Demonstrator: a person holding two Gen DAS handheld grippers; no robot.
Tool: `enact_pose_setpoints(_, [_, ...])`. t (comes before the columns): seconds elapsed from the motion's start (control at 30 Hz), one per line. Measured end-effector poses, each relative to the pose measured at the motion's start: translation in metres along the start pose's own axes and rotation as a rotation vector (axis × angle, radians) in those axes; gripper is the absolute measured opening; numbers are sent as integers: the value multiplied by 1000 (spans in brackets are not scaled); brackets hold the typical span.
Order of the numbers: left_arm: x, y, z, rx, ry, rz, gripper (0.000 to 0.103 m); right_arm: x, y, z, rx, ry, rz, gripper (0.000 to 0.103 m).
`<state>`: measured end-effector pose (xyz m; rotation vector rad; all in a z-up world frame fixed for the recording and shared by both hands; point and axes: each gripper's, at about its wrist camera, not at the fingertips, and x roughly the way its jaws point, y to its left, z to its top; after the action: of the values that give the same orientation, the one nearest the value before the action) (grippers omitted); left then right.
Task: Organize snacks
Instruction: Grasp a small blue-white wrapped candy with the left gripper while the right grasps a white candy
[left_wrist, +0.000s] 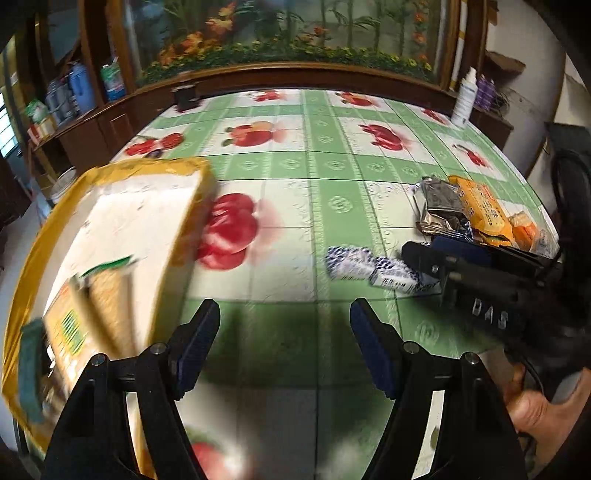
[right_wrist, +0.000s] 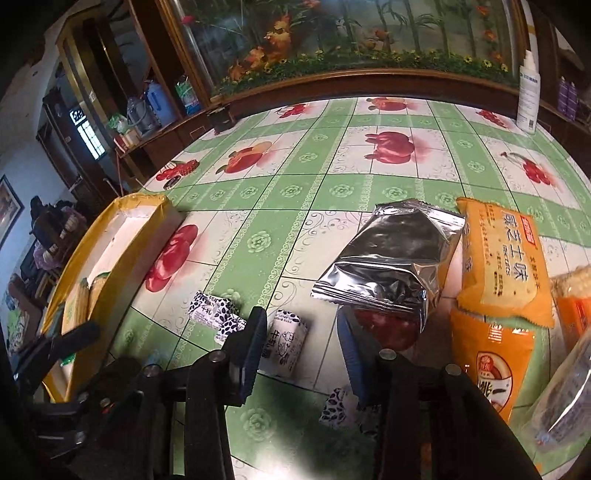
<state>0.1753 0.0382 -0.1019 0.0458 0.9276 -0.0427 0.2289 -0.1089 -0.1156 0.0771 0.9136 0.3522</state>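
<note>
Left hand-held gripper (left_wrist: 284, 343) is spread over bare green-checked desk (left_wrist: 325, 206); the right hand-held gripper (right_wrist: 301, 354), part-spread, straddles a white candy wrapper (right_wrist: 286, 347) mid-frame. Yellow-rimmed box (right_wrist: 110, 236) far left, silver foil packet (right_wrist: 391, 266) and orange biscuit packs (right_wrist: 502, 258) crowd the right.

The bench (right_wrist: 332, 192) is covered with a green and white checked oilcloth printed with red fruit. Along its far edge runs a dark wooden cabinet (right_wrist: 354, 83) holding a glass-fronted panel with a painted scene of bamboo and orange flowers (right_wrist: 332, 33). A white plastic bottle (right_wrist: 528, 98) stands upright at the far right corner of the bench, with purple bottles (right_wrist: 567, 96) just beyond it on the ledge. A small dark box (right_wrist: 221, 117) sits at the far left corner. Past the left edge, wooden shelves carry a blue jug (right_wrist: 159, 101), a clear jug (right_wrist: 138, 110) and a green-labelled bottle (right_wrist: 187, 94). A barred window (right_wrist: 88, 134) shows further left.
</note>
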Motion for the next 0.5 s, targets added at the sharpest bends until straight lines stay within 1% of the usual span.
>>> enact_pose_setpoints(0.07, [10, -6, 6, 11, 18, -17, 73, 1, 4, 0, -29, -1, -17, 40])
enact_pose_setpoints(0.1, [13, -7, 9, 6, 22, -23, 73, 1, 4, 0, -42, -2, -28, 37])
enact_pose_setpoints(0.17, [21, -6, 15, -23, 38, -57, 73, 1, 3, -1, -62, -2, -44, 30])
enact_pose_setpoints(0.27, [29, -6, 21, -62, 45, -93, 73, -1, -2, -3, -54, 2, -27, 15])
enact_pose_setpoints(0.4, [36, -15, 25, -70, 35, -104, 73, -6, -8, -7, -42, 3, -15, 14])
enact_pose_setpoints(0.5, [38, -17, 25, -76, 19, -104, 74, -13, -15, -12, -11, -1, 15, 14])
